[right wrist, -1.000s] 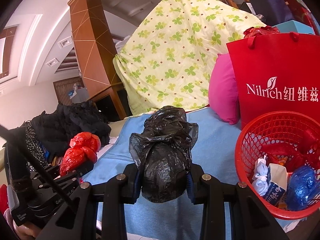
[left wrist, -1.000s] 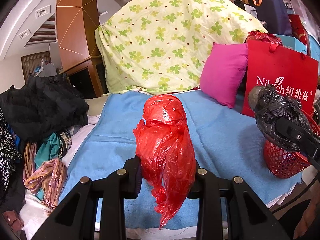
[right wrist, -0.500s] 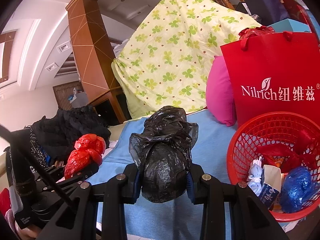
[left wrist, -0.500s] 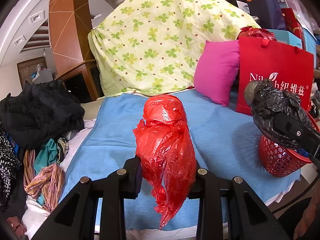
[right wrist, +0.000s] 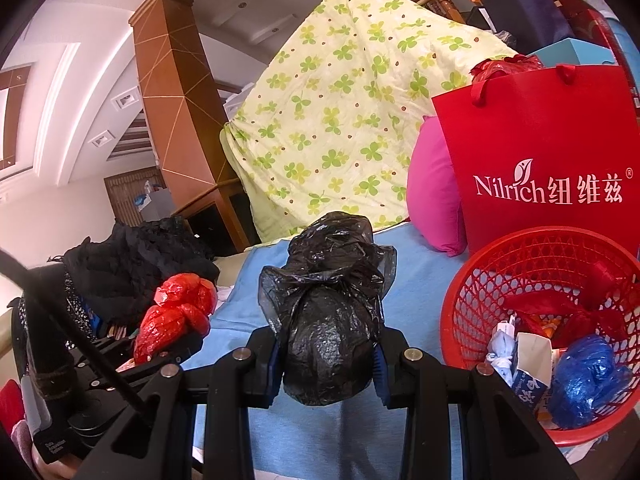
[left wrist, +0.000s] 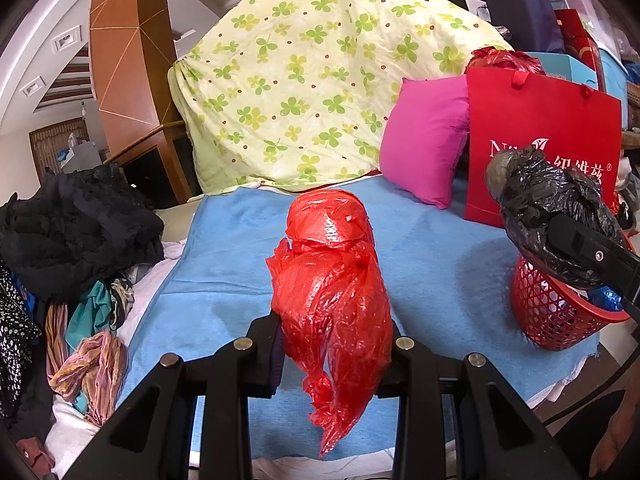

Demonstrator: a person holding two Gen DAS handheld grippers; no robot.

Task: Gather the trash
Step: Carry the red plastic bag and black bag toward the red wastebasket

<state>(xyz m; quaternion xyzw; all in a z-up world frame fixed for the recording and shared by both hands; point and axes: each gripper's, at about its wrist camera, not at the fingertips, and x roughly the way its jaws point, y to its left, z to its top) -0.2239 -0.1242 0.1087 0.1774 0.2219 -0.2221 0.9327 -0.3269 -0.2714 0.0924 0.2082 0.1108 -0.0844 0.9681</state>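
The left hand-held gripper (left wrist: 334,332) is pinched on a knotted red plastic bag (left wrist: 332,264), which is held clear of the bed with its bulging end ahead of the jaws and a thin torn tail hanging below them. The right hand-held gripper (right wrist: 328,354) is clamped on a tied black plastic bag (right wrist: 328,312), a rounded bundle with a frilled neck above its knot. Both films are slick, crinkled and easily squashed, so a loose pinch may let either bundle slide out, and the red tail could be snagged on the basket rim or tear further. Just to the right of the right hand-held gripper and below it stands the red plastic mesh basket (right wrist: 472,300), rigid and open-topped, already holding a blue plastic bag (right wrist: 588,376), a small carton (right wrist: 528,364) and more red film; being light and placed near the bed's edge, it could be tipped or pushed off if it is struck during a drop. A release made too early would leave a bag on the blue towel-like cover (left wrist: 232,264), which is soft and napped. Beyond the basket a stiff red paper gift bag (right wrist: 540,152) stands upright, with a plump pink cushion (left wrist: 424,144) beside it. A clover-printed quilt (left wrist: 312,80) is draped behind, and dark crumpled clothing (left wrist: 76,228) is heaped far to the left.
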